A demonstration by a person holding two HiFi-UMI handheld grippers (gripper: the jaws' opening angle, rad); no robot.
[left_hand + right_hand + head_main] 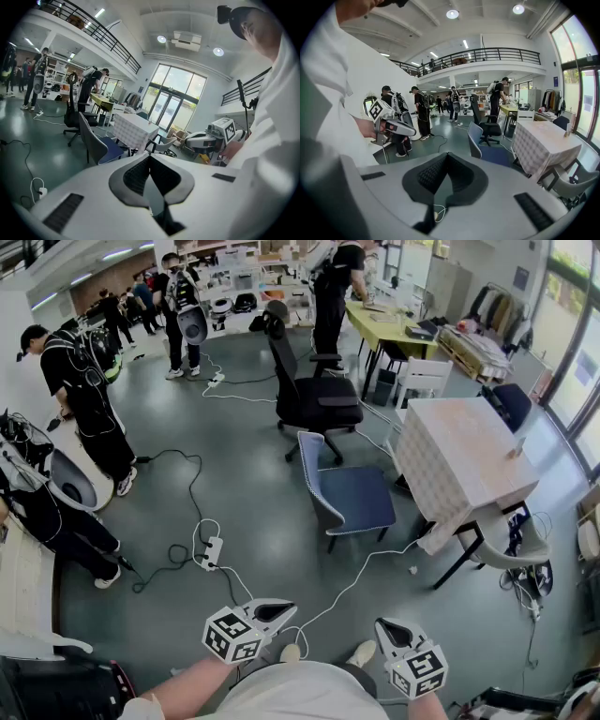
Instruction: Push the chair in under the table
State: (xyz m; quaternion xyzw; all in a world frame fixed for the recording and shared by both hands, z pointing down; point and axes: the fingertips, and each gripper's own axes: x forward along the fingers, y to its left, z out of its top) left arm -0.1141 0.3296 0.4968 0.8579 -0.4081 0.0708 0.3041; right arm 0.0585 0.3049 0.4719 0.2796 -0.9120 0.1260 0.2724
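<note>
A blue-seated chair (352, 495) with a grey back stands on the grey floor, pulled out to the left of the table (461, 457), which wears a checked cloth. Both are several steps ahead of me. My left gripper (284, 608) and right gripper (385, 626) are held low and close to my body, both shut with nothing in them. In the left gripper view the chair (97, 146) and table (134, 130) lie beyond the closed left gripper (150, 160). The right gripper view shows the chair (482, 144) and table (547, 144) past the closed right gripper (446, 160).
A black office chair (316, 397) stands behind the blue chair. A pale chair (514, 547) sits at the table's near right corner. A power strip (212, 552) and white and black cables cross the floor between me and the chair. Several people stand at left and rear.
</note>
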